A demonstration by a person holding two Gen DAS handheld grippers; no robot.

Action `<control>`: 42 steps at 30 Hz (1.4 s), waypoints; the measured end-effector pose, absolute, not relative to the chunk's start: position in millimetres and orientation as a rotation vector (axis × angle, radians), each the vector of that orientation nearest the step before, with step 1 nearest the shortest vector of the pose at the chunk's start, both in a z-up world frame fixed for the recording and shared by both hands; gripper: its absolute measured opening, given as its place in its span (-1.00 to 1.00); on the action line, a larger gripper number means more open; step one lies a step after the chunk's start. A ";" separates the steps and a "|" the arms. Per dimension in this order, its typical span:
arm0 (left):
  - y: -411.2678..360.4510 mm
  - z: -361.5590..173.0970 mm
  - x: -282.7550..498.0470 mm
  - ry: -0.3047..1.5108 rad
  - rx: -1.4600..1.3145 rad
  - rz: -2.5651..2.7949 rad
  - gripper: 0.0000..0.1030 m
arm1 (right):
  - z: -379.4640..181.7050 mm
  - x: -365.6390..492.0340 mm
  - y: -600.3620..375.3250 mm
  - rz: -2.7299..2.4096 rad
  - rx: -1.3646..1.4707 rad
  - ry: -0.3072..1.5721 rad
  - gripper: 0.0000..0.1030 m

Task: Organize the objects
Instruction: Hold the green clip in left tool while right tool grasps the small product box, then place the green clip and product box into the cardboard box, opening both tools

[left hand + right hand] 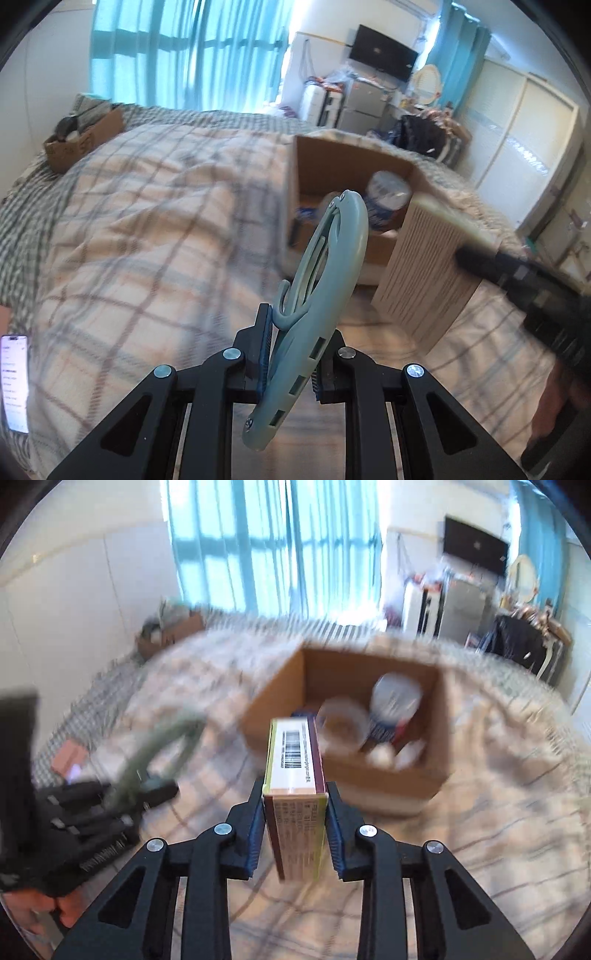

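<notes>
Objects split between two grips and one carton. Left wrist view: left gripper (pixel 291 350) clamped narrow on a grey-green hanger hook (pixel 325 295), tilted up over the plaid bedspread (pixel 129 240); open cardboard box (pixel 351 166) on the bed beyond, holding a blue-and-white tub (pixel 388 199); right gripper (pixel 476 260) at right edge carrying a pale ribbed box, blurred. Phone (pixel 14 380) lying at left edge. Right wrist view: right gripper (pixel 295 823) pressed on both sides of a small barcode carton (pixel 295 771), held above bedspread, near the cardboard box's front wall; left gripper blurred at left.
</notes>
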State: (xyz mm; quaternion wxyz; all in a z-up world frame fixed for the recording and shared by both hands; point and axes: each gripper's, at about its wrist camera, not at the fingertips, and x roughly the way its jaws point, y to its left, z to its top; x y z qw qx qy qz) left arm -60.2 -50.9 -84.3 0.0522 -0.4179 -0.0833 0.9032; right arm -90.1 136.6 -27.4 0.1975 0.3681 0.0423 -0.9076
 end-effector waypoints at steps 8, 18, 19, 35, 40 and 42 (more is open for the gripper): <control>-16.9 -36.5 -113.4 -0.212 -1.190 2.743 -0.66 | 53.5 -128.8 165.0 -2.612 0.806 0.101 -0.44; 9.9 -48.7 -208.1 -0.187 -1.263 2.723 -0.66 | 23.7 -211.3 178.8 -2.480 0.960 0.026 -0.44; 11.8 -55.9 -216.2 -0.184 -1.283 2.718 -0.66 | 13.1 -222.4 178.7 -2.456 0.998 0.022 -0.44; 30.0 -91.4 -247.3 -0.131 -1.377 2.716 0.12 | -25.9 -259.8 217.2 -2.482 1.041 -0.139 -0.04; 32.8 -41.7 -226.0 -0.025 -1.252 2.808 0.24 | 17.2 -232.6 232.2 -2.613 0.972 -0.061 0.01; 29.5 -20.6 -214.1 -0.040 -1.181 2.842 0.57 | 35.6 -220.4 236.4 -2.658 0.937 -0.038 0.08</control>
